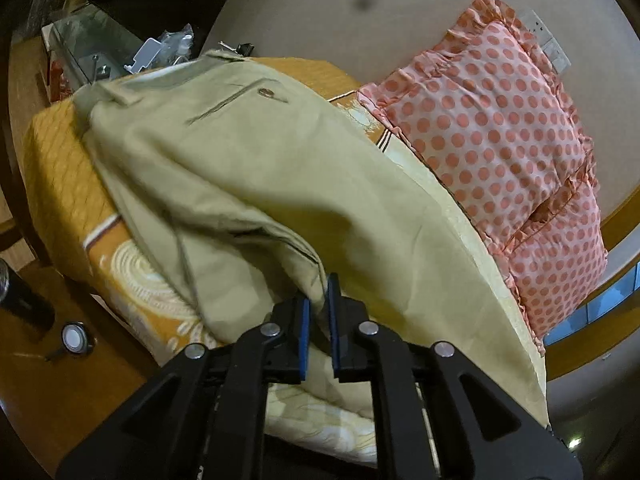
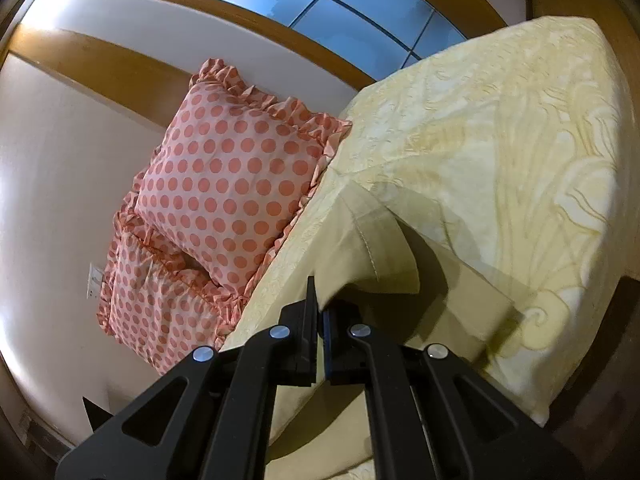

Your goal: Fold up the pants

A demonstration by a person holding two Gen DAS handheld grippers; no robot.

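pants stretch lengthwise, waistband far, left gripper and right gripper clamping cloth

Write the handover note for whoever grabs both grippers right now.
Left gripper: shut on a fold of the khaki pants near the leg.
Right gripper: shut on the pants' hem end.
Pants lie on the bed, waistband at the far end, polka-dot pillows beside.
Done: both ends gripped, the gripped cloth raised off the bed.
Left: carry the leg end over toward the waistband, lay flat, release.
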